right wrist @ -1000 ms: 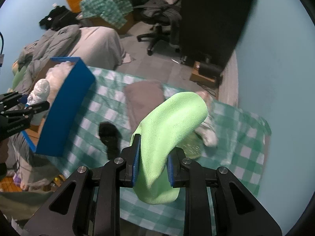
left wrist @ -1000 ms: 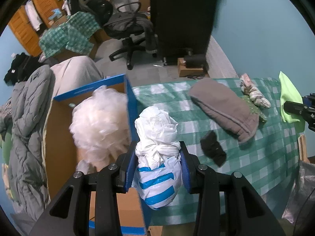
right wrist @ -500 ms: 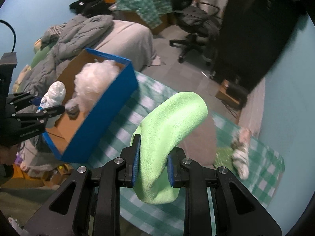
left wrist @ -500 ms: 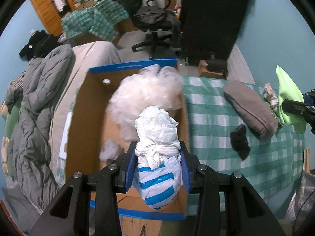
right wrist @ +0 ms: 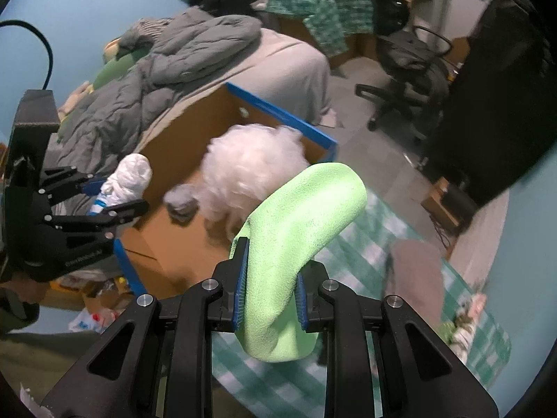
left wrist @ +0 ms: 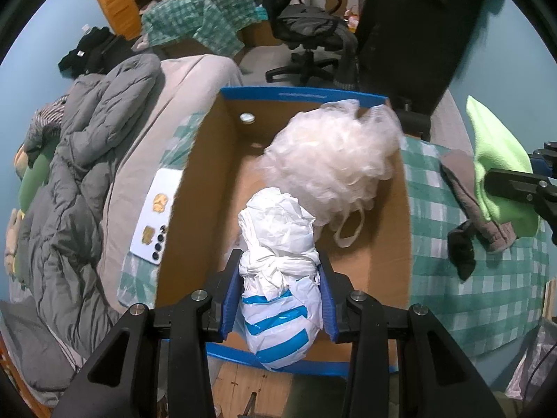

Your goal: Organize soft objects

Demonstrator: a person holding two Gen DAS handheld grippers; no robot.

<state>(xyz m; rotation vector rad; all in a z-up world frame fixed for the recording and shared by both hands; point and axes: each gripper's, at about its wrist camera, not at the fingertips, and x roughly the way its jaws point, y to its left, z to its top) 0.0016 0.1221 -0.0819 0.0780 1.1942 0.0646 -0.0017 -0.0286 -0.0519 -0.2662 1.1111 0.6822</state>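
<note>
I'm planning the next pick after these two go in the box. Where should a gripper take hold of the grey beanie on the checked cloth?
Grip the grey beanie at its cuffed open end nearest the black sock, coming from above. It lies flat and limp on the checked cloth; that thicker rim gives the fingers a fold to pinch.

Dim rm, fisheye warp, rt view blurry.

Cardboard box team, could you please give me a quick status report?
Left tool shut on knotted plastic bag, over cardboard box. Right tool shut on green cloth. White fluff already inside.
</note>
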